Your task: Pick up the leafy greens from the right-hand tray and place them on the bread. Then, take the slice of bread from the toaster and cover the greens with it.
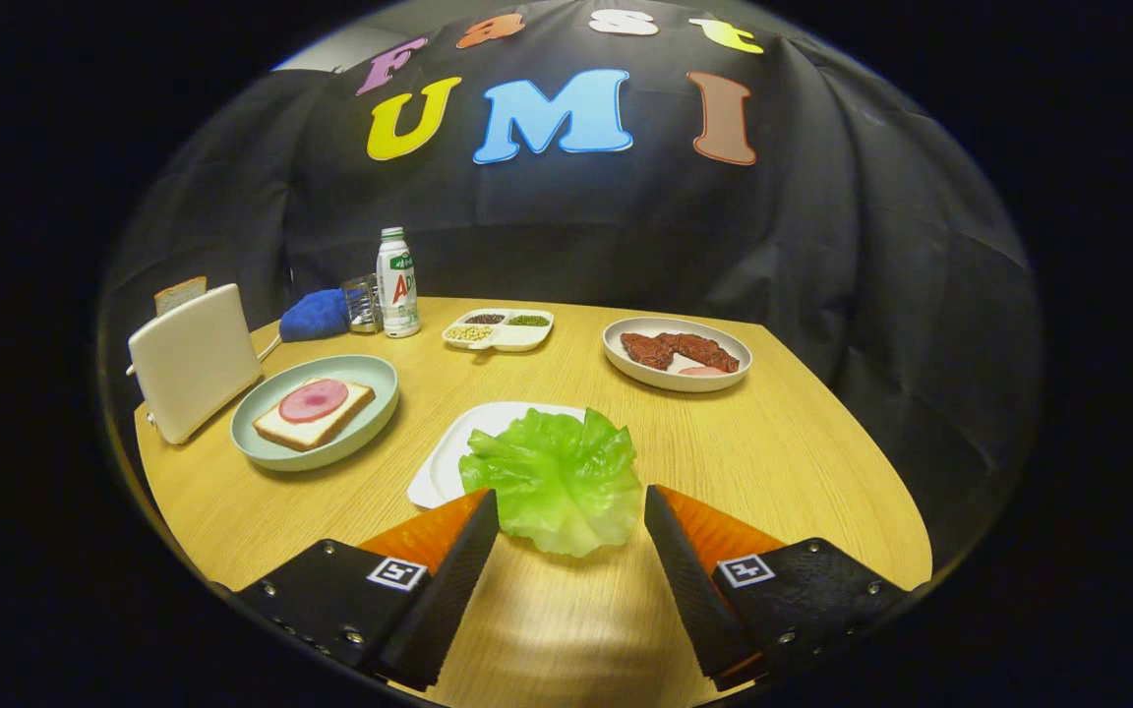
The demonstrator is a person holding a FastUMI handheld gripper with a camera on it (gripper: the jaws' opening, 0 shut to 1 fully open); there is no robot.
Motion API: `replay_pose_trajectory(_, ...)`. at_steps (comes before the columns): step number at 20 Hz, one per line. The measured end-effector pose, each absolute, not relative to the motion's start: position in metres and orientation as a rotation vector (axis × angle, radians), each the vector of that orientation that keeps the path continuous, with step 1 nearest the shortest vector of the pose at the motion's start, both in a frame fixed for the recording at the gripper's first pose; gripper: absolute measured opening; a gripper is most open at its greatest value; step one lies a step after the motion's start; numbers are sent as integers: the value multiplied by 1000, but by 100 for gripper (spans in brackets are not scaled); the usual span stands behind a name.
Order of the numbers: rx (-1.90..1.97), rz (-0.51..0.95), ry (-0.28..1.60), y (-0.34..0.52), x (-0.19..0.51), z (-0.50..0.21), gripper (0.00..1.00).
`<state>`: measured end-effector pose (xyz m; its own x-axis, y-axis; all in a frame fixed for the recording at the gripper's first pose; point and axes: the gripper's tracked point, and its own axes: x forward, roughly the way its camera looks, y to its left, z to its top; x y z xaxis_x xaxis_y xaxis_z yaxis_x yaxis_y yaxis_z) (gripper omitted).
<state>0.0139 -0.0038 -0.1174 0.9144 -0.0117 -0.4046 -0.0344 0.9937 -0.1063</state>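
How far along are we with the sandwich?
Nothing is done yet. The bread on the green plate carries only a pink slice. In hand: the gripper, jaws open, flanks the leafy greens on the white tray. Left: the greens' move, then the toaster slice.

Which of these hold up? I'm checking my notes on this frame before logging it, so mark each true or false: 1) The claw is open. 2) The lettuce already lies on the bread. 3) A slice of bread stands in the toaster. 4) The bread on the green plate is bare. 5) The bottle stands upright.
1) True: the claw is open, its fingers on either side of the lettuce leaf.
2) False: the lettuce lies on the white tray, apart from the bread.
3) True: a slice sticks up from the toaster.
4) False: a pink ham slice lies on it.
5) True: the bottle stands upright.
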Motion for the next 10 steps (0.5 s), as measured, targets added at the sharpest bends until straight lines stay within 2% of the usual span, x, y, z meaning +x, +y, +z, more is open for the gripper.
replay_pose_trajectory(3, -139, 5, 475, -5, 16, -129, 89)
replay_pose_trajectory(4, -141, 9, 487, -4, 16, -129, 76)
replay_pose_trajectory(5, -140, 9, 486, -4, 17, -131, 70)
replay_pose_trajectory(8, -72, 17, 504, -5, 23, -137, 11)
replay_pose_trajectory(10, -58, 36, 487, -2, 19, -130, 11)
